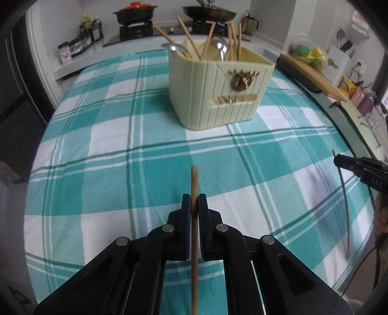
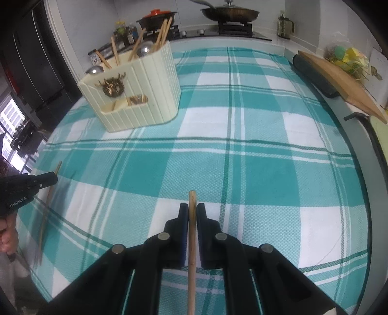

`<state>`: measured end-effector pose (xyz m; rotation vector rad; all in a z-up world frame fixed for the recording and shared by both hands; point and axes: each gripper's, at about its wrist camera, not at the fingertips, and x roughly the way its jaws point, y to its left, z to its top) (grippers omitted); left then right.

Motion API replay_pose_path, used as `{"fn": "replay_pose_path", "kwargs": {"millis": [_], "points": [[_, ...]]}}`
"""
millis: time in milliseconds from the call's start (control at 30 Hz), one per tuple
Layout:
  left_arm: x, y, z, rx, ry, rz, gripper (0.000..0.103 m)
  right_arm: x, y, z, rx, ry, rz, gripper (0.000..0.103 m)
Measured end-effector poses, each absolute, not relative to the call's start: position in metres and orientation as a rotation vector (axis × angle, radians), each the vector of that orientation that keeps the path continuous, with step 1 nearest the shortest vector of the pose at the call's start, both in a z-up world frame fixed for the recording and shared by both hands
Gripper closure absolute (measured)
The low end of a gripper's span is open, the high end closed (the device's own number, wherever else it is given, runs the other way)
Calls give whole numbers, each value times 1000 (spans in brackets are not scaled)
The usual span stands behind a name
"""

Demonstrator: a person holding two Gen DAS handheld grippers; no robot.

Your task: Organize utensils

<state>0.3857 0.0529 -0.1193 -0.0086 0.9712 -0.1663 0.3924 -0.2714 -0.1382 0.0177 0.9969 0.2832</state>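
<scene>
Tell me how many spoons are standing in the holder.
2. One spoon at the cream holder's left side, the other spoon nearer its middle; chopsticks may hide more.

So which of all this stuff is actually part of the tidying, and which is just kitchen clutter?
Part of the job:
left gripper clamping a chopstick
right gripper clamping another chopstick
cream utensil holder, already holding chopsticks and spoons

Just lying about:
checked tablecloth
red-lidded pot
frying pan
cutting board

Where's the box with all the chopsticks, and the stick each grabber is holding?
utensil holder [image 1: 194, 97], left wrist view, ribbed front wall.
left chopstick [image 1: 194, 179], left wrist view, shaft above fingertips.
right chopstick [image 2: 192, 201], right wrist view, top end.
</scene>
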Motion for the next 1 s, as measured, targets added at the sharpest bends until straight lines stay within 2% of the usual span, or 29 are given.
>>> {"fn": "replay_pose_path", "kwargs": {"millis": [433, 667, 1000], "points": [[334, 59, 4, -85, 671, -243, 99, 331, -275, -11, 32, 640, 361, 96], [348, 62, 56, -105, 564, -250, 99, 337, -261, 30, 26, 462, 346, 96], [410, 63, 129, -123, 411, -212, 99, 399, -228, 118, -11, 302, 357, 96]]}}
